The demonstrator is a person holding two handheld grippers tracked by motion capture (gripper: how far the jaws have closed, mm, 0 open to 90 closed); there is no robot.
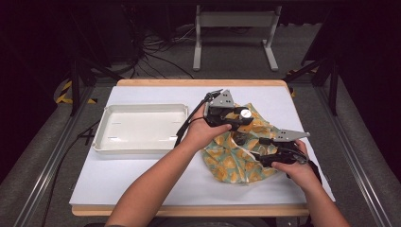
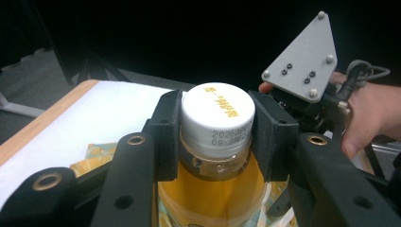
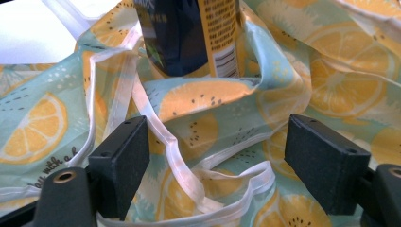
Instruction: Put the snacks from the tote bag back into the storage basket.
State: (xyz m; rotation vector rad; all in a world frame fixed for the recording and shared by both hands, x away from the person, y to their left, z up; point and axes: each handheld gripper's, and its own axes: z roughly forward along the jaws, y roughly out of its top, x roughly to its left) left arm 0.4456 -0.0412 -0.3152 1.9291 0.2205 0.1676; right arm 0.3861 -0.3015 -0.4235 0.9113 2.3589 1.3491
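The left gripper (image 2: 217, 142) has its jaws clamped on the neck of a bottle (image 2: 215, 189) just under the white cap (image 2: 218, 120). The bottle stands upright, long axis vertical, cap pointing up, its lower body sunk in the lemon-print bag (image 1: 236, 156). The right gripper (image 3: 215, 165) holds its jaws wide apart over the bag's folds and white drawstring (image 3: 175, 165), gripping nothing, just beside the bottle's base. A white tray (image 1: 101, 137) lies apart from the bag, on the left gripper's side.
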